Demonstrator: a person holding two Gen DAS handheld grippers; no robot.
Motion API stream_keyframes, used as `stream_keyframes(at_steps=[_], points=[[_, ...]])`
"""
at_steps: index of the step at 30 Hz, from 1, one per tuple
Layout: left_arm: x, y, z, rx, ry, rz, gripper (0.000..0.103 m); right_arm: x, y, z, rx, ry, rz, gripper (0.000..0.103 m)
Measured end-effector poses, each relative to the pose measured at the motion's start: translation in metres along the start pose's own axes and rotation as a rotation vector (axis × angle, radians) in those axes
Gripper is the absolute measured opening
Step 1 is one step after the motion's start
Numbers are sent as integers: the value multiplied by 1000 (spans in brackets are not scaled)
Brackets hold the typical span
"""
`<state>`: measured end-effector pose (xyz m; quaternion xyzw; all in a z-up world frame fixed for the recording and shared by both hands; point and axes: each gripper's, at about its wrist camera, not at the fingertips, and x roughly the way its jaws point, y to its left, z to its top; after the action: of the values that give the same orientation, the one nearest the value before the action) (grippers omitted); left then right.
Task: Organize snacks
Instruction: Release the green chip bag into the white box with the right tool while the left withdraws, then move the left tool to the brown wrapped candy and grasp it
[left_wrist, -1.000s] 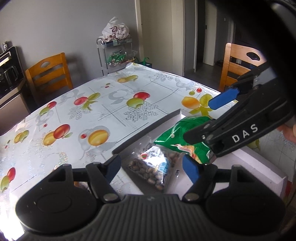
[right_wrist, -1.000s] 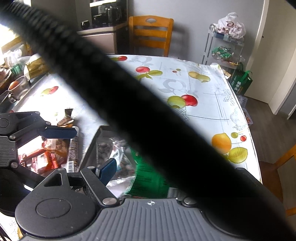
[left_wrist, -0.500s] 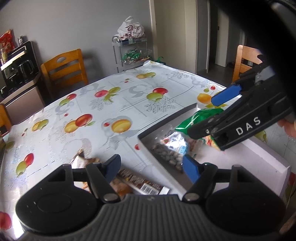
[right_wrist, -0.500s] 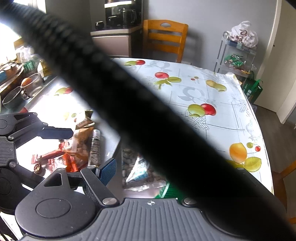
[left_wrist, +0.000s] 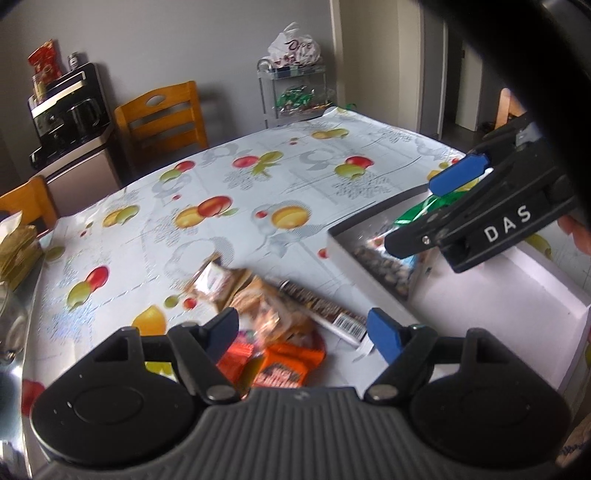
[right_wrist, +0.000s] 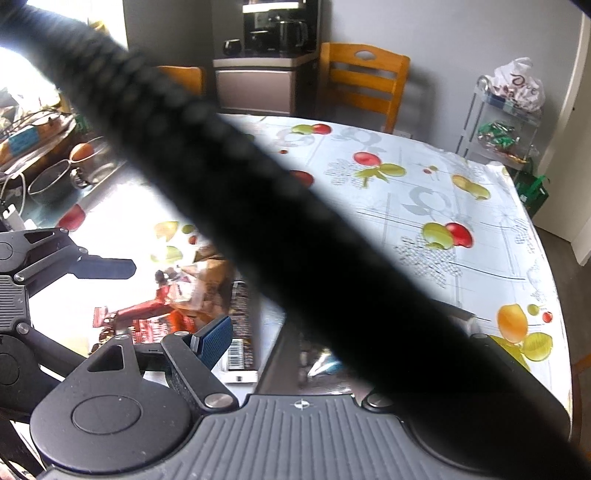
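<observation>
My left gripper (left_wrist: 306, 332) is open and empty, low over a heap of loose snacks (left_wrist: 258, 306): a tan cookie pack, a brown chocolate bar (left_wrist: 321, 308) and orange packets (left_wrist: 284, 365). To the right stands a white box (left_wrist: 491, 288) holding a clear bag of nuts (left_wrist: 384, 258) and a green bag (left_wrist: 424, 210). My right gripper (left_wrist: 424, 214) hangs open above the box. In the right wrist view a black cable hides one finger; the snack heap (right_wrist: 184, 306) lies ahead left.
The table (left_wrist: 258, 192) has a fruit-print cloth. Wooden chairs (left_wrist: 162, 118) stand at the far side. A wire rack (left_wrist: 295, 92) with bags stands behind. A coffee maker (left_wrist: 70, 107) sits on a counter at left. Bowls and clutter (right_wrist: 51, 162) lie at the table's left end.
My left gripper has swung left, away from the box and over the loose snack heap. The right gripper has stayed open above the box, drifting slightly back.
</observation>
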<state>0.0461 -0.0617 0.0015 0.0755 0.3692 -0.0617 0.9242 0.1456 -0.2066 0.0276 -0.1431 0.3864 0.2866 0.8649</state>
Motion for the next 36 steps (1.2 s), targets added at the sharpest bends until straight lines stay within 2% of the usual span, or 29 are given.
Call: stream_keyframes(at_steps=[10, 17, 27, 29, 33, 36], points=[[-14, 23, -23, -35, 27, 38, 77, 8, 27, 5, -27, 3, 36, 81], [-18, 40, -48, -83, 68, 51, 77, 18, 43, 7, -63, 17, 65, 70], [-13, 56, -75, -150, 127, 57, 77, 37, 51, 8, -90, 58, 79, 64], [-11, 57, -78, -158, 137, 59, 75, 41, 51, 9, -91, 63, 81, 64], [-6, 58, -83, -179, 162, 47, 64, 47, 49, 12, -92, 73, 87, 64], [-3, 55, -86, -183, 176, 43, 63, 53, 48, 13, -98, 83, 89, 64]])
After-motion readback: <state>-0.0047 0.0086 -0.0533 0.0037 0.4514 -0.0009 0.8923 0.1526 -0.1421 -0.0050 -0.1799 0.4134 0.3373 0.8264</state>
